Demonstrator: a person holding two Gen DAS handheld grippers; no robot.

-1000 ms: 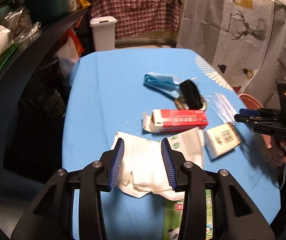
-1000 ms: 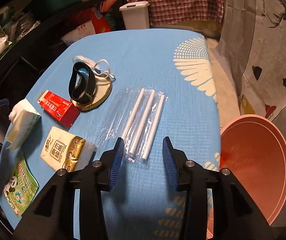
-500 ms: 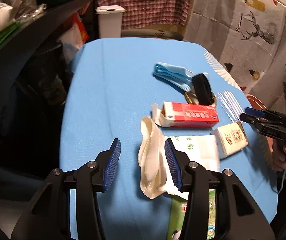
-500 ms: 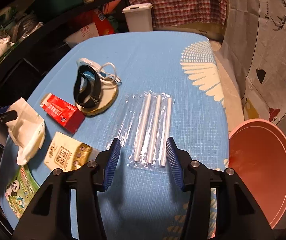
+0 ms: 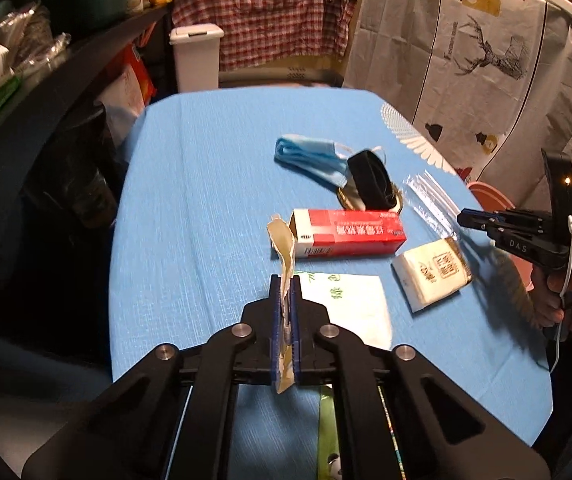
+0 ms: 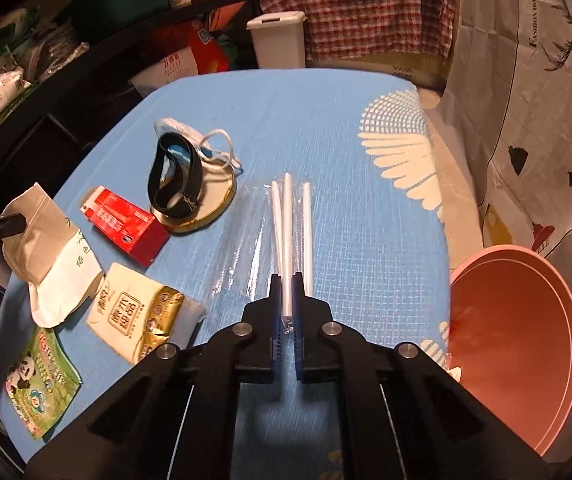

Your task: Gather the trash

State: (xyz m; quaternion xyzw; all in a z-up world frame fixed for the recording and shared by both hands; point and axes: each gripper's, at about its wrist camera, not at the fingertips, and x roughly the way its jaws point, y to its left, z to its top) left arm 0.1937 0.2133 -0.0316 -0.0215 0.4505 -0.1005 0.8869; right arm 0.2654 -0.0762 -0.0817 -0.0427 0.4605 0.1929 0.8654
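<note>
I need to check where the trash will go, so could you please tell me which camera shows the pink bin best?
The right wrist view: the pink bin sits beside the blue table with its open mouth and inside visible. The left wrist view shows only a sliver of its rim past the table's edge.

1. The green panda-printed packet lay mostly hidden behind the left gripper's black frame.
2. The round pink plastic bin was cut off by the right wrist picture's dark edge.
3. Print on the red rectangular carton was too blurred to read.

Crumpled white wrapper pinched upright; clear straw packet lifted at one end.
</note>
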